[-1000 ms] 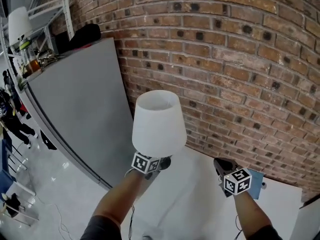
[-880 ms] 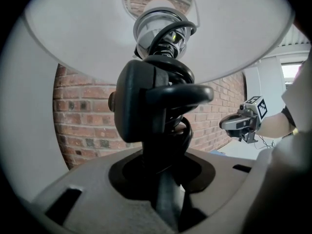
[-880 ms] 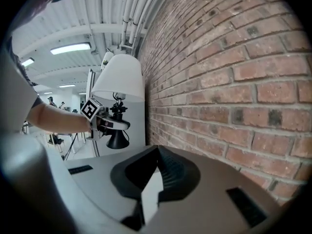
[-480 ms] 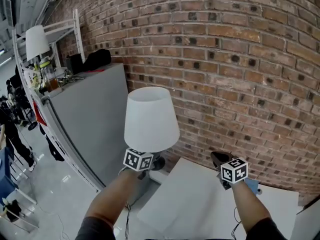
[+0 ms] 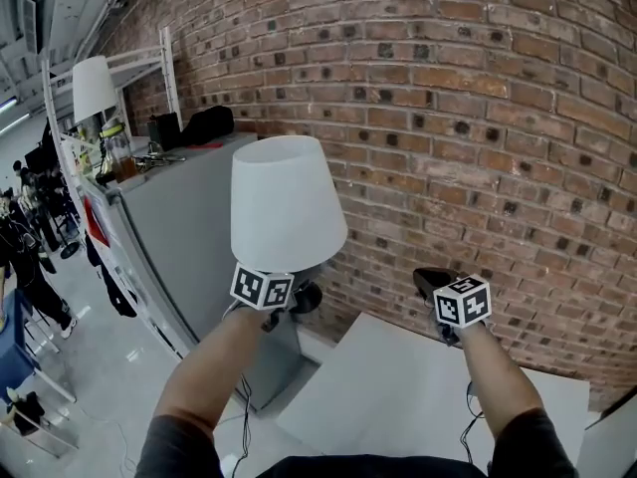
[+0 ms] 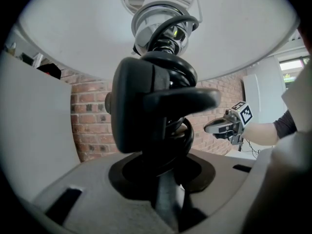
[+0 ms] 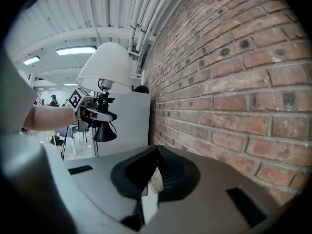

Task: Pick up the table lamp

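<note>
Nearest, the left gripper (image 5: 297, 299) has its jaws clamped on the black stem of the lamp (image 5: 284, 202). They stand partly apart around that stem. The lamp is upright in the air, clear of any surface, with its white shade directly above the gripper. The right gripper (image 5: 434, 283) is level with it and well apart to the right, its jaws all but together with nothing between them. Below and between the two forearms lies the white table (image 5: 398, 396). Behind the lamp stands a grey cabinet (image 5: 184, 222) against the brick wall (image 5: 478, 118). Farther left, a second lamp (image 5: 93, 86) sits on top of the cabinet.
</note>
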`<state>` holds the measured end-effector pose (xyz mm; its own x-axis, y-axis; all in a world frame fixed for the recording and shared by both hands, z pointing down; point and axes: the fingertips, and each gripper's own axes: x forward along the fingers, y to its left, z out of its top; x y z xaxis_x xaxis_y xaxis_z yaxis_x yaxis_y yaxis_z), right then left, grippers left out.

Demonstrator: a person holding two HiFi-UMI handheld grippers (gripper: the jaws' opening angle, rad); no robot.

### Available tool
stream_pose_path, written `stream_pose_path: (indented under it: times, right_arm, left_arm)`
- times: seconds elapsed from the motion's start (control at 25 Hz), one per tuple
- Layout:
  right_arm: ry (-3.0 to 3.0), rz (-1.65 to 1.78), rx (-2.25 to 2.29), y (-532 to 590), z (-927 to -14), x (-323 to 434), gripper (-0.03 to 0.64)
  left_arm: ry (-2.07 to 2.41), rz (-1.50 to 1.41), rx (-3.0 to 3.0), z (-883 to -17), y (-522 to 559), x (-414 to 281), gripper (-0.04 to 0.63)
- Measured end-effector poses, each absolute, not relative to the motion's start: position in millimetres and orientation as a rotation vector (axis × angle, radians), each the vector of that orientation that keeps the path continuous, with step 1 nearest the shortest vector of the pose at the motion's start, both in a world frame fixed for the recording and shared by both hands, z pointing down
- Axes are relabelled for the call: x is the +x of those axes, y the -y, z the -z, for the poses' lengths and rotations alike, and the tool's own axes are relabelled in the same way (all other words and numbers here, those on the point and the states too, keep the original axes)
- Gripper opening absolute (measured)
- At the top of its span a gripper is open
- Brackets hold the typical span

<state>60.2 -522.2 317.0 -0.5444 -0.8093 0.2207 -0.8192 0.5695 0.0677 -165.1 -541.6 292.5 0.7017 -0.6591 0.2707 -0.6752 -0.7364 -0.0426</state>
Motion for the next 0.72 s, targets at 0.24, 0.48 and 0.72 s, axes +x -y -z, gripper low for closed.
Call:
stream_pose_path:
  times: [0.24, 0.48, 0.72]
  right_arm:
    - [2.596, -0.03, 1.357, 523.2, -269.3, 58.3, -0.006]
    - [2.602, 0.009, 1.349, 523.6, -237.7, 56.3, -0.006]
    - [2.613, 0.007, 1.348, 524.4, -220.8, 56.5, -0.006]
  left_arm:
    - [1.126, -0.429, 2.855, -248.8, 529.7, -171.2, 0.123]
    - [1.134, -0.423, 2.87, -216.3, 519.8, -172.7, 0.123]
    - [1.136, -0.448, 2.862, -204.6, 517.0, -172.1, 0.123]
